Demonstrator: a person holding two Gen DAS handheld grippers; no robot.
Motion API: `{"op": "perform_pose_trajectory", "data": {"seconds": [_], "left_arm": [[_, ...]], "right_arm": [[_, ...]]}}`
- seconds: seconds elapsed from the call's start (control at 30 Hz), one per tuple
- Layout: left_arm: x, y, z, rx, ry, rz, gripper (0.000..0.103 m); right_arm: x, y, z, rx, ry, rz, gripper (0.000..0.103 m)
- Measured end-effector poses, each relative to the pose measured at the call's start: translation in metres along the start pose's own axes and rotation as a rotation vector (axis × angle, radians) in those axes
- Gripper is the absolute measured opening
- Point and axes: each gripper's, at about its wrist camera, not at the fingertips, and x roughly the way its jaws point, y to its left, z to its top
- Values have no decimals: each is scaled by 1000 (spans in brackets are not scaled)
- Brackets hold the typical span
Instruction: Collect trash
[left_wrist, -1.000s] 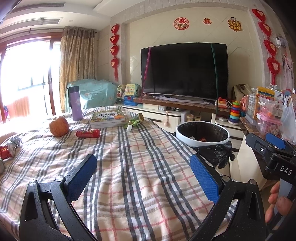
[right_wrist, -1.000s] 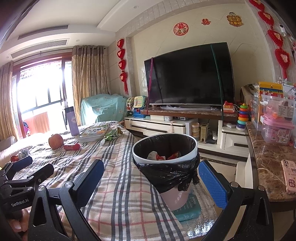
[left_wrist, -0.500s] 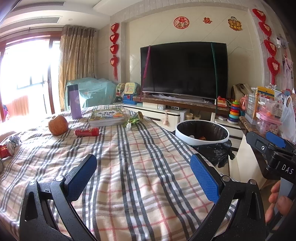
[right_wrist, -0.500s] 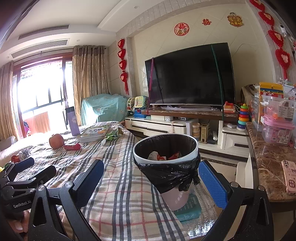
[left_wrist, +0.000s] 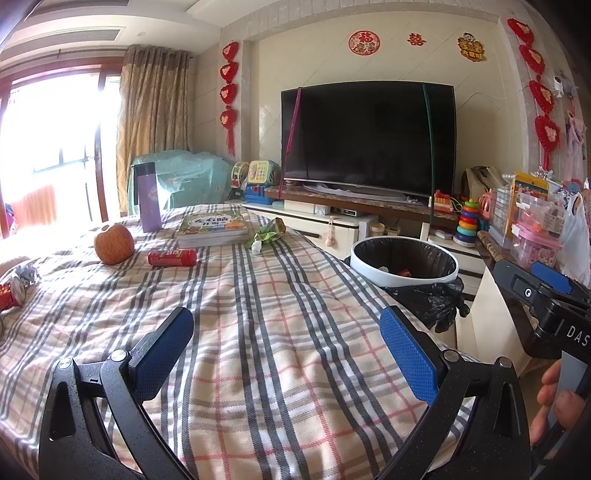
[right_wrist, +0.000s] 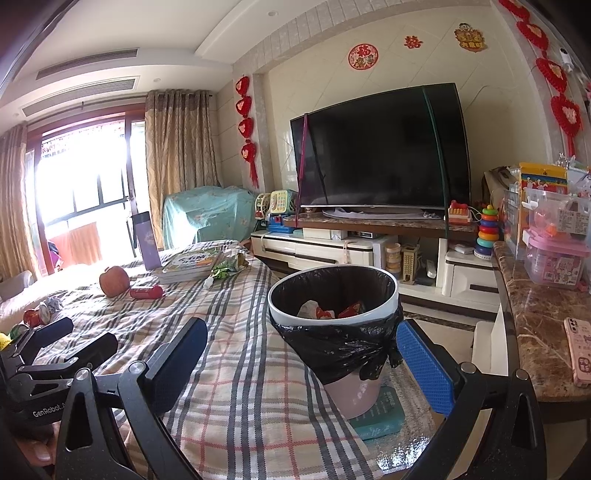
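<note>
A bin (left_wrist: 403, 266) lined with a black bag (right_wrist: 334, 345) stands at the right edge of the plaid-covered table (left_wrist: 258, 332) and holds some trash. On the table lie a red snack tube (left_wrist: 172, 257), a green crumpled wrapper (left_wrist: 269, 233) and red-and-silver wrappers (left_wrist: 14, 286) at the far left. My left gripper (left_wrist: 286, 345) is open and empty above the near part of the cloth. My right gripper (right_wrist: 301, 363) is open and empty, level with the bin's near side.
An apple (left_wrist: 113, 244), a purple flask (left_wrist: 149, 202) and books (left_wrist: 213, 226) sit at the table's far end. A TV (left_wrist: 367, 136) on a low cabinet stands behind. A marble counter (right_wrist: 535, 332) with toy boxes and a pink phone (right_wrist: 578, 350) is at the right.
The left gripper's view has shifted slightly, so the table objects sit a little lower and to the left. Both grippers stay open and empty.
</note>
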Motion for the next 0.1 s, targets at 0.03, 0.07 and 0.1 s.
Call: {"op": "perform_pose_trajectory", "data": {"seconds": [0.03, 0.07, 0.1], "left_arm": [[1, 1, 0, -4, 2, -2, 103], [1, 1, 0, -8, 4, -4, 103], [1, 2, 0, -12, 6, -5, 103]], "right_arm": [[0, 1, 0, 1, 1, 1, 103], [1, 1, 1, 1, 2, 4, 103], [2, 1, 1, 3, 4, 7, 103]]}}
